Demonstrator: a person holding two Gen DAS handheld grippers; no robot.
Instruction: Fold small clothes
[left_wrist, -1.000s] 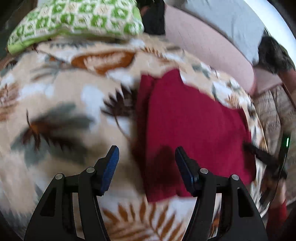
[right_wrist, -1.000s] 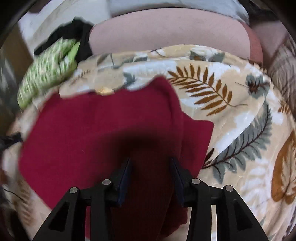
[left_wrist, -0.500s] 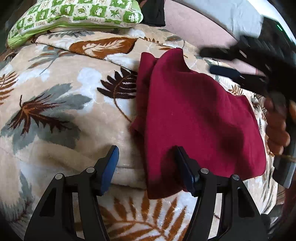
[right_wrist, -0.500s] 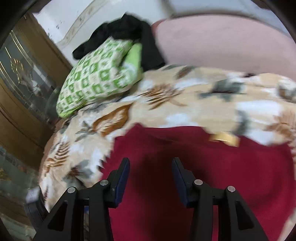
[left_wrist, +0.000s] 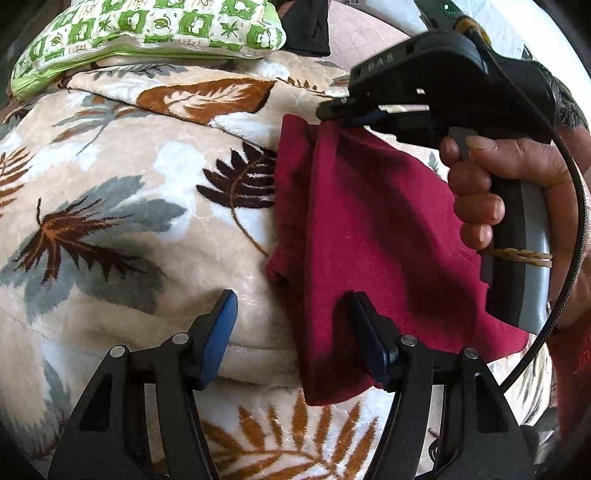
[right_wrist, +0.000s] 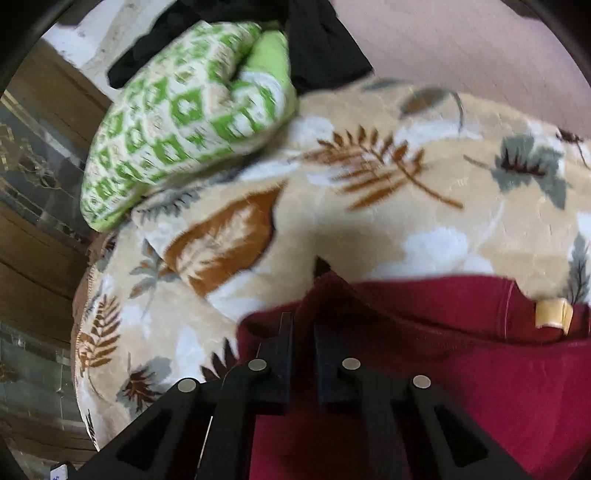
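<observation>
A dark red garment (left_wrist: 369, 236) lies partly folded on a leaf-patterned blanket (left_wrist: 122, 192). My left gripper (left_wrist: 295, 325) is open, its fingers astride the garment's near left edge, right finger over the cloth. My right gripper (left_wrist: 332, 112), held in a hand, is at the garment's far corner. In the right wrist view the right gripper (right_wrist: 303, 332) has its jaws nearly closed on a raised fold of the red garment (right_wrist: 461, 369). A yellow label (right_wrist: 552, 314) shows at the neckline.
A green and white patterned pillow (left_wrist: 147, 29) lies at the far end of the blanket, with dark clothing (left_wrist: 306, 26) behind it. A pink cushion (right_wrist: 461, 40) rises beyond. A wooden cabinet (right_wrist: 33, 236) stands to the left of the bed.
My right gripper has moved to the garment's far corner and closed on the fold. My left gripper stays open at the near edge.
</observation>
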